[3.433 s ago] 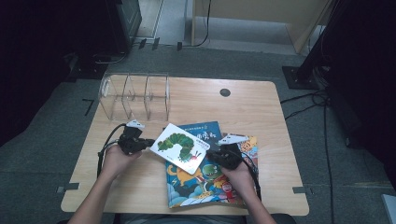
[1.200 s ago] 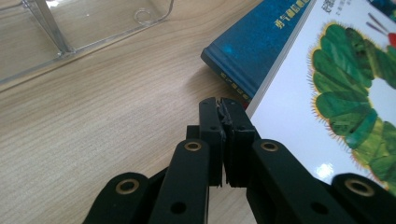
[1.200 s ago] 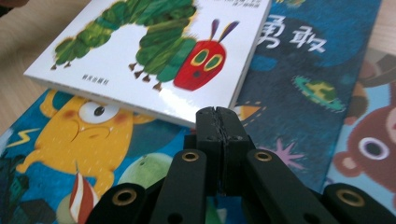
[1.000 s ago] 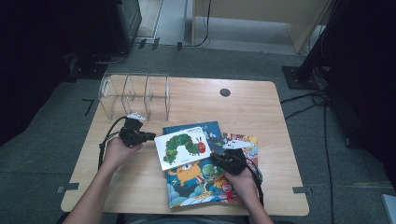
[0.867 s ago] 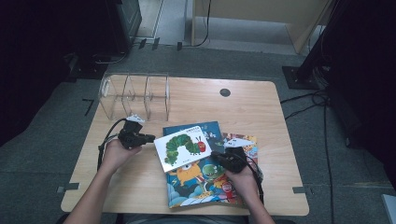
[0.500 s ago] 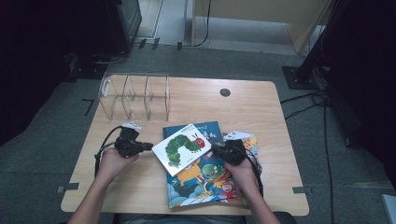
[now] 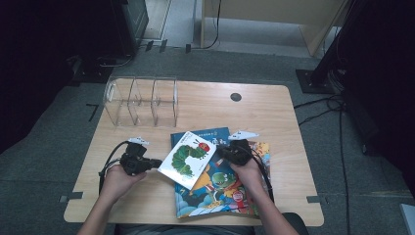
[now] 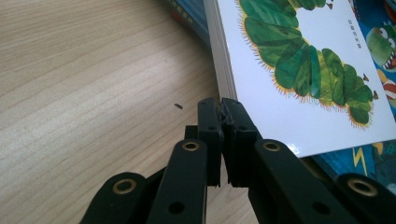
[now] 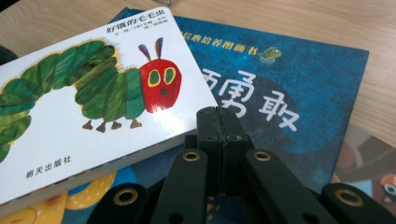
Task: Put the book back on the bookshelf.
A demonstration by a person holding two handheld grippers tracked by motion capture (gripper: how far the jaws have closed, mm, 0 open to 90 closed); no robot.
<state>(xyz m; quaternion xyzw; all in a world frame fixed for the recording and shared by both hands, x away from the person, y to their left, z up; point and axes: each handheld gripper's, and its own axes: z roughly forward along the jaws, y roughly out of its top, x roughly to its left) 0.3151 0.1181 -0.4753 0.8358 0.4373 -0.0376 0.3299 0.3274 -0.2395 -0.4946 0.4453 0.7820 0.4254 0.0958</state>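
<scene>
Caterpillar book atop books on wooden table, closed left gripper and right gripper flanking.

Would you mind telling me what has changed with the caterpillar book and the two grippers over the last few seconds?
The caterpillar book has been turned and nudged on top of the pile, ending more on end and further toward the person. The left gripper and right gripper, both shut and holding nothing, shifted with it, pressing at opposite edges. The dinosaur book, blue book and clear rack stayed put.
</scene>
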